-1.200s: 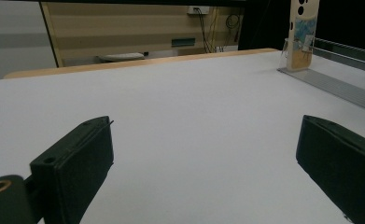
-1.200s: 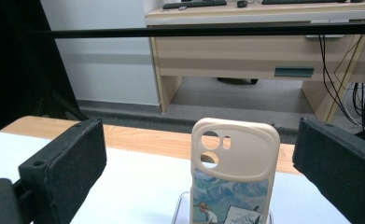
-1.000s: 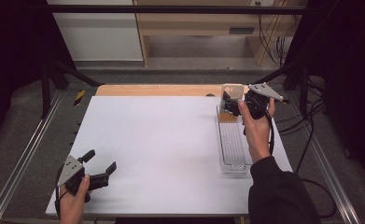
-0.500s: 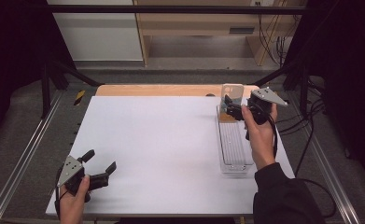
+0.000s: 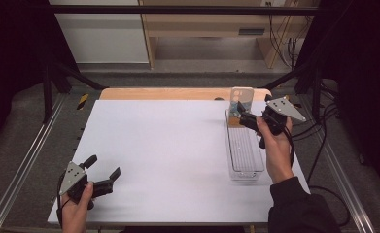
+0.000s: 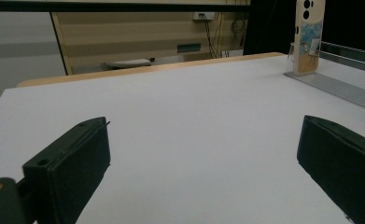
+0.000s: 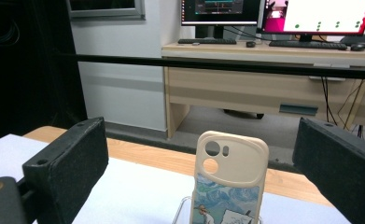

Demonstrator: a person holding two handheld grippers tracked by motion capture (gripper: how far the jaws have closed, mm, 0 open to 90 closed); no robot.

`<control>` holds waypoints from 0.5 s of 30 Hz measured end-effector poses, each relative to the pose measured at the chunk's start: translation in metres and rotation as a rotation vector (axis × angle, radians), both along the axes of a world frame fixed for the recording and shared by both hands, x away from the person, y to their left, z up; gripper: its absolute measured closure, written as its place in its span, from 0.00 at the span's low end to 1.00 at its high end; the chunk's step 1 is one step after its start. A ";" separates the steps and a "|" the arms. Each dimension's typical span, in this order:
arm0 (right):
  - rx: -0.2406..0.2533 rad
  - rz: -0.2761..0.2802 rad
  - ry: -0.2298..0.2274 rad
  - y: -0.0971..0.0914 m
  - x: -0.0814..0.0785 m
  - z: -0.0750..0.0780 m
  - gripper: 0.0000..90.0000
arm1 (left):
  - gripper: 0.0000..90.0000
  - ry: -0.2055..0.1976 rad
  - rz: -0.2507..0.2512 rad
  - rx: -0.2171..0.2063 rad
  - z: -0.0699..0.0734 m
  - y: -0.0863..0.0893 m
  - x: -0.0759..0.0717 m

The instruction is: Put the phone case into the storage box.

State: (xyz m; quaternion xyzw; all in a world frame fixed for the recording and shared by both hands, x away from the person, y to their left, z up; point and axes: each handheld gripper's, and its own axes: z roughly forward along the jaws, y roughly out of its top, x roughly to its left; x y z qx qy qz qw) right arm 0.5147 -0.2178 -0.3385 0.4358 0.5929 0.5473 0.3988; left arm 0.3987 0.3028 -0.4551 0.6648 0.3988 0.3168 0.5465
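white board (image 5: 168, 155) covered most of the table, with a strip of bare wood (image 5: 178, 93) showing along its far edge. at the near left corner the left gripper (image 5: 102, 174) rested low over the board in a hand (image 5: 76, 206), its jaws spread wide with nothing between them; in the left gripper view only flat white surface lay ahead of the jaws, open all the way across to the far right. the middle of the board was bare, leaving wide room between the two hands. toward the right edge a clear plastic rack (image 5: 246, 155) ran from near to far, and the phone case (image 5: 240, 102) stood upright at its far end, cream-coloured with a printed picture on its lower half. the right gripper (image 5: 242, 118) hung just beside the case on its near right, jaws apart and not touching it; in the right gripper view the case (image 7: 228, 184) stood between the two parted jaws, farther off. past the table's far edge stood a wooden desk (image 7: 283, 88) with monitors (image 7: 273, 11).
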 end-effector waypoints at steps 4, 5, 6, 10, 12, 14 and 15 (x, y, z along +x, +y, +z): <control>-0.010 0.022 -0.016 -0.004 -0.005 -0.001 0.04 | 0.02 -0.015 0.000 0.002 0.001 0.000 -0.001; -0.010 0.030 -0.020 -0.006 -0.007 -0.002 0.04 | 0.02 -0.017 0.000 0.003 0.001 0.000 -0.001; -0.011 0.035 -0.022 -0.007 -0.009 -0.002 0.04 | 0.02 -0.019 -0.001 0.002 0.001 0.000 -0.001; -0.014 0.056 -0.028 -0.011 -0.015 -0.003 0.04 | 0.02 -0.031 -0.002 -0.004 0.001 0.000 -0.001; -0.019 0.062 -0.031 -0.013 -0.018 -0.004 0.04 | 0.02 -0.033 -0.005 -0.002 0.002 0.000 -0.001; -0.015 0.065 -0.031 -0.017 -0.021 -0.005 0.04 | 0.02 -0.039 -0.008 -0.011 0.002 0.000 -0.001; -0.016 0.067 -0.032 -0.018 -0.022 -0.005 0.04 | 0.02 -0.043 -0.011 -0.012 0.002 0.000 -0.002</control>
